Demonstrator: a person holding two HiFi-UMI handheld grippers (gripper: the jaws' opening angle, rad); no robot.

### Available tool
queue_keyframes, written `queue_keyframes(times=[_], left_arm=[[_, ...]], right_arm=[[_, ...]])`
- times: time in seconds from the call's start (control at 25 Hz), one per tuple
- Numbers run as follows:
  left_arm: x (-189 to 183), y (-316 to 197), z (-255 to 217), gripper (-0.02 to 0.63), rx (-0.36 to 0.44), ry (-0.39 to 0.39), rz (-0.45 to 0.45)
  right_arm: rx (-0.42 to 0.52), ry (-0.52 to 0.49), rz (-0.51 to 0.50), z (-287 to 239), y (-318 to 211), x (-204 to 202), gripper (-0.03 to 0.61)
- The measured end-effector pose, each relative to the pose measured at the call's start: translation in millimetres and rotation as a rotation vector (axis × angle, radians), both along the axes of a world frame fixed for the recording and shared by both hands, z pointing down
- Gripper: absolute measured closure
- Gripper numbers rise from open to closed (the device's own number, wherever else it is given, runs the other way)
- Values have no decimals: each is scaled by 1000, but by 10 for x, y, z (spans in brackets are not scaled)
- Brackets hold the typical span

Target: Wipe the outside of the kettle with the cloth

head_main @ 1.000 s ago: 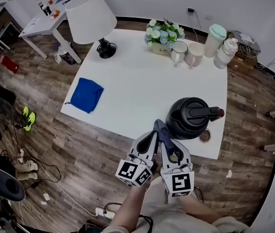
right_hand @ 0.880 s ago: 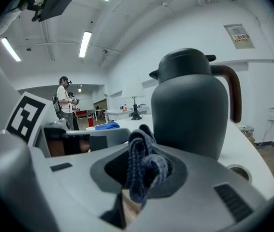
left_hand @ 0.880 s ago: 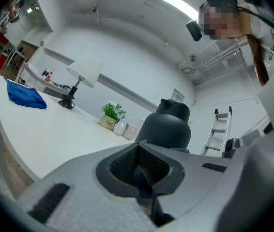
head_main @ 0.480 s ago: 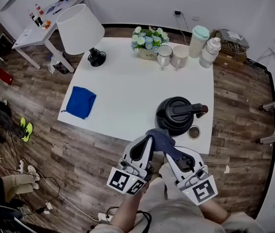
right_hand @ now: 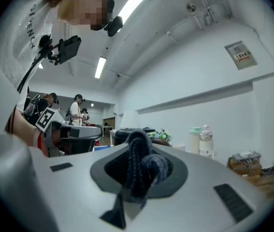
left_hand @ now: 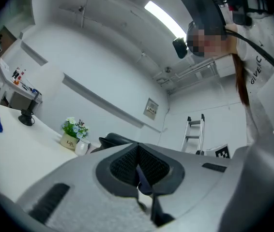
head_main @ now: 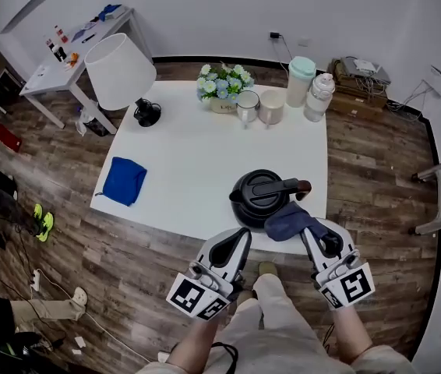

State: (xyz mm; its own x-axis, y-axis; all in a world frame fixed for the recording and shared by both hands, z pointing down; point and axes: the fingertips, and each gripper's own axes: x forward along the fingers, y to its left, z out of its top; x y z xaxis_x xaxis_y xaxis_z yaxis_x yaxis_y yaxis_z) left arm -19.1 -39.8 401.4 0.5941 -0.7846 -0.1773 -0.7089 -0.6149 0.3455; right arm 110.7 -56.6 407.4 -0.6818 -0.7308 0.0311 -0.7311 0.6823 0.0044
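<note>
The right gripper, clamped on the cloth beside the kettle at the table's front edge, should press it flat and sweep round the wall, while the left gripper's jaws meet, empty.

The white table carries a lamp, a blue cloth, potted flowers, two mugs, two jars and the black kettle.
</note>
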Motion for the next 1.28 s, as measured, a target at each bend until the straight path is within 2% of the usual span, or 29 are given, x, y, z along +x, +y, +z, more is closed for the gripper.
queue_keyframes(times=[0.12,0.36,0.68,0.8,0.92,1.12,1.28], left_arm=[[-143,-46,169,606,-35,-46,-67],[-381,-158,396,606,-90,-78,-165],[-482,-237,577,606,-136,-104,-223],[-504,-292,651,606,-158,-111,-241],[-582,-387,676,606,-177,-125,-285],[-678,-586,520,606,-166,-134,-348],[-720,-717,368,606,-143,-112,-396]], right_arm=[[-43,16,6,246,-63,22,526],[-133,62,4,722,-147,51,526],[-275,176,-2,1329,-226,75,526],[-305,215,-43,1460,-241,96,526],[-229,193,-151,1221,-237,132,526],[-82,42,-413,150,-160,341,526],[75,-44,-515,-671,-383,588,526]])
